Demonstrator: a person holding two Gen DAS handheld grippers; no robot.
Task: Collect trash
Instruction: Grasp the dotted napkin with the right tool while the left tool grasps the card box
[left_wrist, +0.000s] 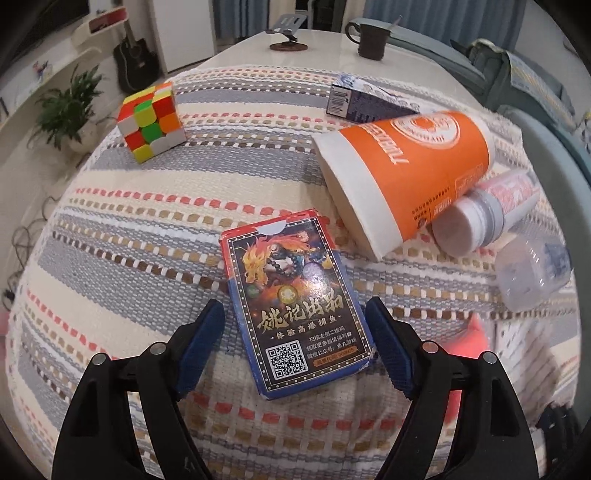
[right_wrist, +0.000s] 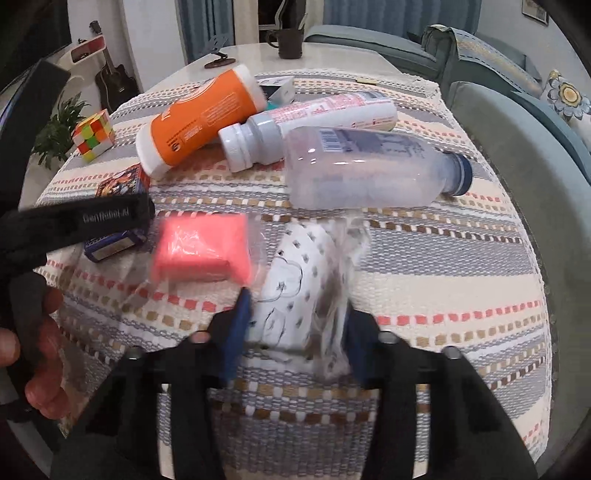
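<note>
Left gripper (left_wrist: 295, 345) wide open astride the card box (left_wrist: 295, 314), right gripper (right_wrist: 293, 332) closed around a crinkled clear wrapper (right_wrist: 314, 295), pink packet (right_wrist: 203, 247) just left

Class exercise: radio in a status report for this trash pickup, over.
Left gripper open, straddling the card box. Right gripper closing around a white patterned packet; grip unclear, blurred. Orange cup and bottles lie behind, nothing blocking.

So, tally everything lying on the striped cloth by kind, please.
Bottles: 2, clear bottle, white bottle
Cups: 1, orange cup
Boxes: 2, card box, dark box
Cubes: 1, puzzle cube
Plastic packets: 2, pink packet, white packet
Total: 8
</note>
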